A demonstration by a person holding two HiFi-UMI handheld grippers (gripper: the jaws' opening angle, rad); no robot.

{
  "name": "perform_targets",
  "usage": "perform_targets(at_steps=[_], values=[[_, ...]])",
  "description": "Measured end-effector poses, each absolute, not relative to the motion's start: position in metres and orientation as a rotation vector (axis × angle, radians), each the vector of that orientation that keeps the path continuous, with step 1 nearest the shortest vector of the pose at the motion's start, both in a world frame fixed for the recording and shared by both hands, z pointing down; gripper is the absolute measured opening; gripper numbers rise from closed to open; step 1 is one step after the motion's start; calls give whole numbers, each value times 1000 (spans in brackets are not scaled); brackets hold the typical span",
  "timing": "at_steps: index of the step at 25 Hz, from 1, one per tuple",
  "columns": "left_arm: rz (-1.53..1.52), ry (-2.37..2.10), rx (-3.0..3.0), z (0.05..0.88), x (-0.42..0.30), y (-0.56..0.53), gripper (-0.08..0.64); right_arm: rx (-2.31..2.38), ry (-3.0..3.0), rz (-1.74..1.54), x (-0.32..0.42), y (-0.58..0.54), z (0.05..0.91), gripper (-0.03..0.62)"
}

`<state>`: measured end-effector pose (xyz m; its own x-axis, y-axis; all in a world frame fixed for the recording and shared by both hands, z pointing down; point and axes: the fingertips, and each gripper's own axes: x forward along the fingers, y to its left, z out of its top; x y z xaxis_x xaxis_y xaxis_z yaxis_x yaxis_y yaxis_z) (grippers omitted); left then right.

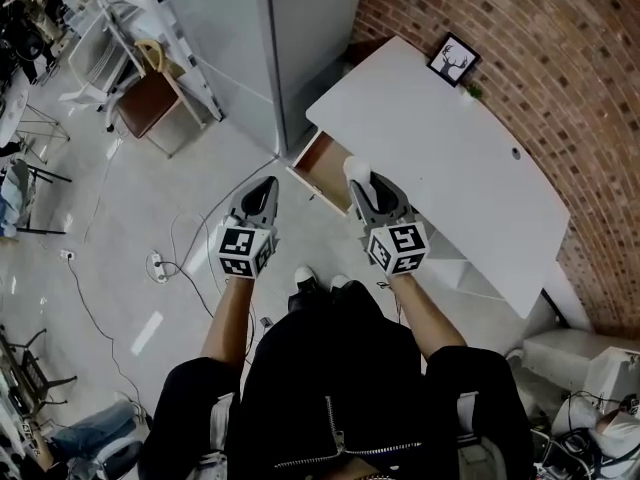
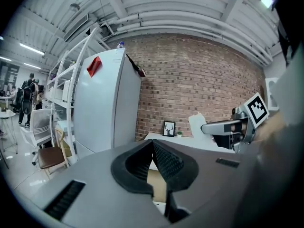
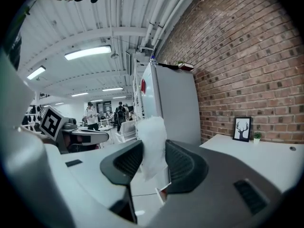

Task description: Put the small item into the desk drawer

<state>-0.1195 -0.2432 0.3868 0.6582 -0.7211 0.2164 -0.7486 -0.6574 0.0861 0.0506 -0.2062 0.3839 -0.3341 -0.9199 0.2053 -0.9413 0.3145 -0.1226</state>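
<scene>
White and crumpled, the small item stands upright, gripped between the jaws of our right tongs. Our left tongs are clenched on nothing. The open drawer lies just left of the item at frame centre, nearer the right tongs, so we judge a short leftward carry is needed. A pale worktop runs along the brick wall.

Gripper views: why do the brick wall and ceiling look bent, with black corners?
Left gripper view: a wide-angle lens curves the brick wall and blackens the corners. Right gripper view: same bending; the ceiling light glares and the white item between the jaws looks washed out.
</scene>
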Motion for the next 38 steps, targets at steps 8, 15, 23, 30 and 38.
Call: perform_targets(at_steps=[8,15,23,30,38], values=[[239,-1202,2715,383,-112,-260,20,1759,-2474,320,55,-222,379,153],[235,-1223,2716,379,-102,-268,20,1754,-2493,314,65,-234,377,153],[263,-1239,2685,388,-100,-271,20,1734,-2490,368,72,-240,389,153],[314,-1213,2640,416,-97,-267,20,1700,-2451,471,73,-234,424,153],[373,-1197,2577,448,-98,-257,20,1635,-2428,566,64,-230,462,153]])
